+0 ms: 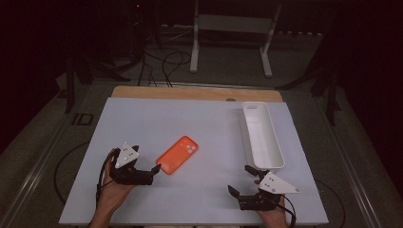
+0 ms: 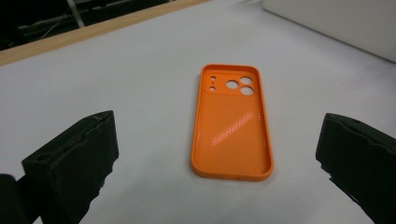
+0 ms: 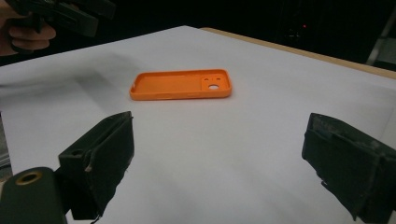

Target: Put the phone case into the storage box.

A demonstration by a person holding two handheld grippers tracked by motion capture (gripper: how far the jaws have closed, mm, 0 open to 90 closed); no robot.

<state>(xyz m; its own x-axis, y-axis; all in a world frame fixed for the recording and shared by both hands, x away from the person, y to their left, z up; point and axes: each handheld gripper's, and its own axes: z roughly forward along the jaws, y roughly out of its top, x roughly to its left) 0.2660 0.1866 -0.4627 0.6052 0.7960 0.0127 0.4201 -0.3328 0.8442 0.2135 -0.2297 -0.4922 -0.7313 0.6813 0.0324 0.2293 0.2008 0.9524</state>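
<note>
An orange phone case (image 1: 178,154) lies flat on the white table top (image 1: 142,118), open side up, its camera holes at the far end. My left gripper (image 1: 146,159) is open just to the case's left, jaws pointing at it. In the left gripper view the case (image 2: 232,123) lies a little ahead of the wide-open jaws, nothing between them. My right gripper (image 1: 241,180) stands open near the front edge, right of the case. In the right gripper view the case (image 3: 182,85) lies farther off, beyond the empty gripper (image 3: 219,140).
A long white tray (image 1: 261,135), with nothing in it, stands along the right side of the table, just beyond my right gripper. A wooden strip (image 1: 195,92) edges the far side. Cables and a white stand (image 1: 230,28) sit on the floor behind.
</note>
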